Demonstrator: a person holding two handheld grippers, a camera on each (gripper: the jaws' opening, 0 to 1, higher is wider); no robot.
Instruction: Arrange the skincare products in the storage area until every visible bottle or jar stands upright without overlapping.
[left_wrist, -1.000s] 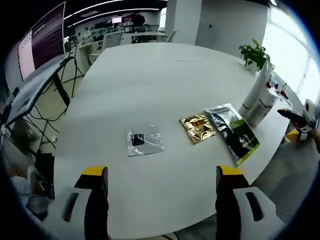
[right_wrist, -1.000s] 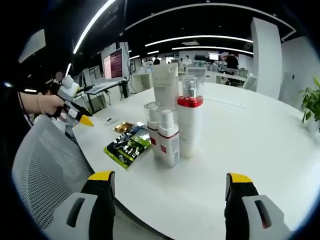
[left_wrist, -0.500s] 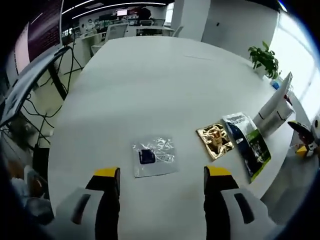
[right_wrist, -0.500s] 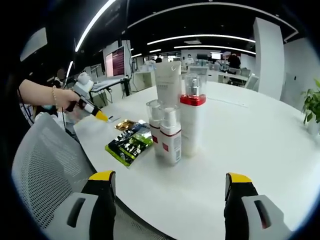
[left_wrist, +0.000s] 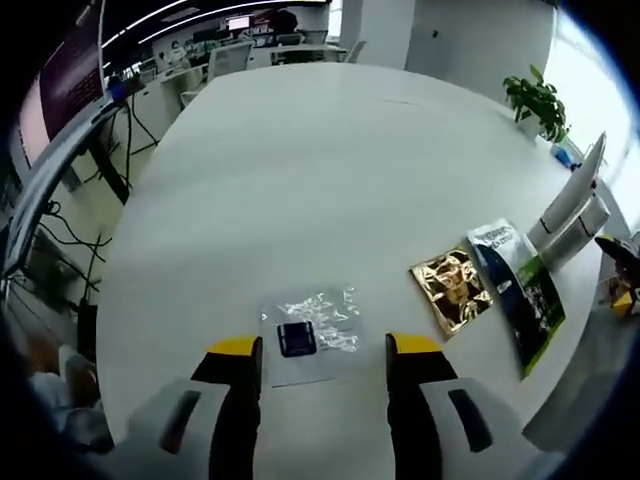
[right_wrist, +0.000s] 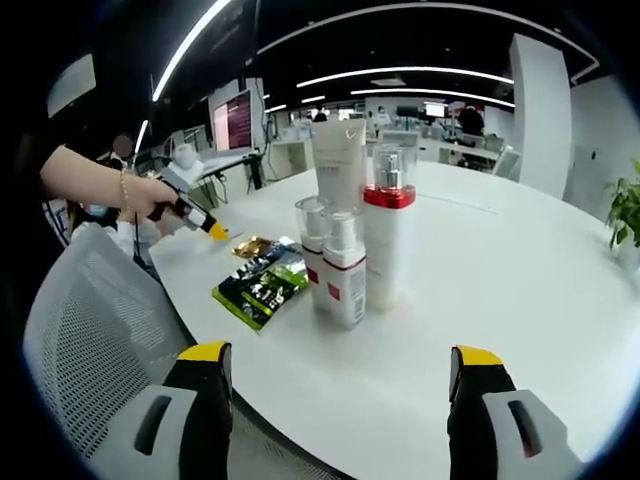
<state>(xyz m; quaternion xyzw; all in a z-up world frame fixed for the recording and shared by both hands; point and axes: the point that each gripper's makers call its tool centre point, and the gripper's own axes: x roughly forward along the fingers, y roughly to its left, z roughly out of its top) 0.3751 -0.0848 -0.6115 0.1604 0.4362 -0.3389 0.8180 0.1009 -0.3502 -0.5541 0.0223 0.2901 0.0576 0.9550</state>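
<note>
Left gripper (left_wrist: 322, 350): yellow-tipped jaws apart, poised over a clear sachet (left_wrist: 312, 335) with a dark label, one jaw on either side of it; whether they touch it cannot be told.
Table (left_wrist: 300, 180): white, round-ended; a gold foil packet (left_wrist: 453, 291) and a green-and-black packet (left_wrist: 522, 293) lie flat side by side, near the sachet.
Right gripper (right_wrist: 340, 385): jaws wide apart, holding nothing, hanging at the table edge above a mesh chair back (right_wrist: 90, 330).
Skincare group: tall white tube (right_wrist: 338, 165), red-collared pump bottle (right_wrist: 388, 245) and two small spray bottles (right_wrist: 342, 270) stand upright, clustered together just beside the packets.
Hand (right_wrist: 140, 195): holds the left gripper low beyond the packets.
</note>
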